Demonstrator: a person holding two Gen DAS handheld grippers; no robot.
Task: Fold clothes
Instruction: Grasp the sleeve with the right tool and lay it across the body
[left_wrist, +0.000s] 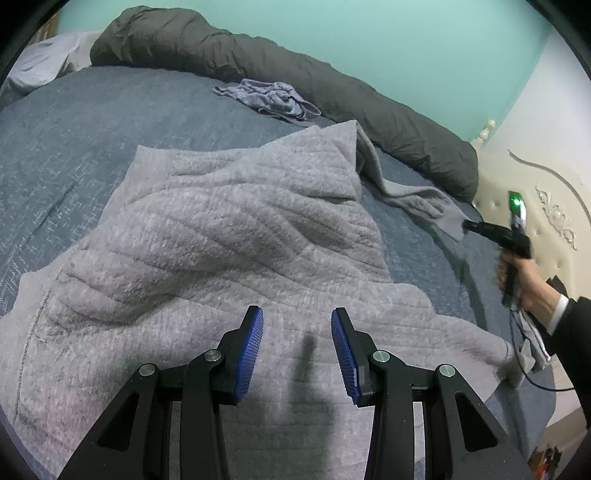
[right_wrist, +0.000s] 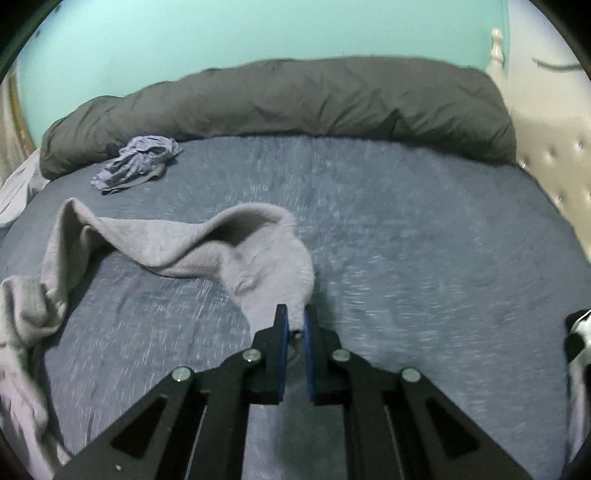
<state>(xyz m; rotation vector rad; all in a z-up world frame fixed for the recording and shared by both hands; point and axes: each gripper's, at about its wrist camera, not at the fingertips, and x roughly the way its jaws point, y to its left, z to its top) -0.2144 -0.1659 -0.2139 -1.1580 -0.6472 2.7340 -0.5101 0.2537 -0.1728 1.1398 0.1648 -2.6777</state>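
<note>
Nearest, the left gripper (left_wrist: 297, 347) hovers with fingers apart and empty over the grey sweater (left_wrist: 221, 236), which lies spread on the near half of the bed (left_wrist: 74, 147). Toward the bed's right edge the right gripper (right_wrist: 294, 332) is clamped on the sleeve (right_wrist: 266, 266) cuff. Best carry that sleeve flat across the body, keeping it taut. Motion blur hides how much cloth is pinched, probably just the cuff; the sweater's near hem is cut off
</note>
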